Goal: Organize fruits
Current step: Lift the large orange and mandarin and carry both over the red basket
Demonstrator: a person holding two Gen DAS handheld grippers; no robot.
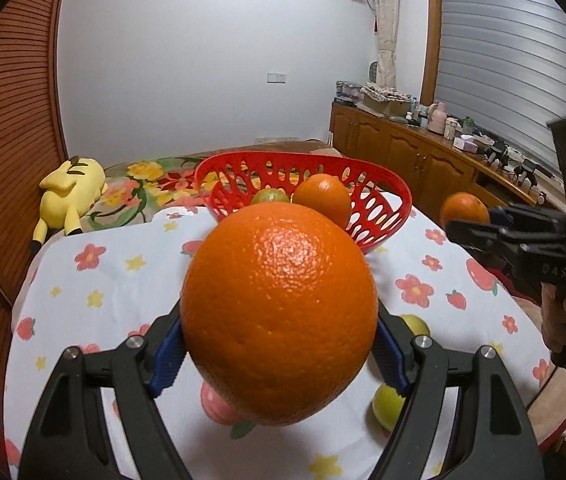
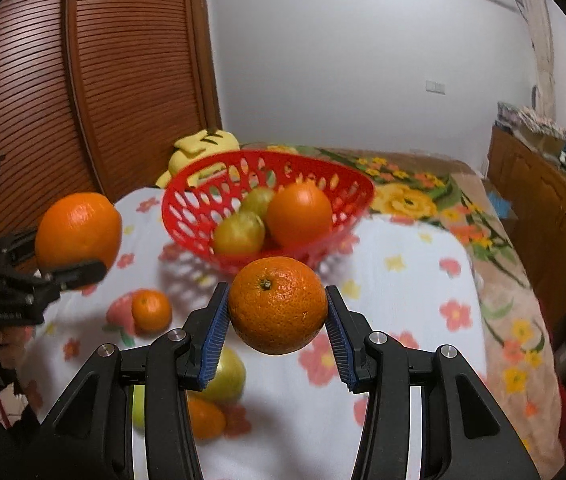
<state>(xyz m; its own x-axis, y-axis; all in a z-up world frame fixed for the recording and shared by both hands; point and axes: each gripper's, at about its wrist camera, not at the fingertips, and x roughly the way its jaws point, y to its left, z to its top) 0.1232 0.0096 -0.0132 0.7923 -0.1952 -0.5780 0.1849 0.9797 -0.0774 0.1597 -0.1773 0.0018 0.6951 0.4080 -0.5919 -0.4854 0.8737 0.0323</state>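
My left gripper (image 1: 279,344) is shut on a large orange (image 1: 279,312), held above the table in front of the red basket (image 1: 387,216). My right gripper (image 2: 277,320) is shut on a smaller orange (image 2: 277,304), also held above the table short of the basket (image 2: 187,216). The basket holds an orange (image 2: 299,214) and two green fruits (image 2: 239,234). In the right wrist view the left gripper (image 2: 71,270) with its orange (image 2: 79,230) is at the left. In the left wrist view the right gripper (image 1: 467,228) with its orange (image 1: 463,206) is at the right.
On the flowered tablecloth (image 2: 403,300) lie a small orange (image 2: 151,310), a green fruit (image 2: 227,376) and another orange (image 2: 205,418) under my right gripper. Green fruits (image 1: 387,404) lie under my left gripper. A yellow plush toy (image 1: 71,192) lies on the bed behind.
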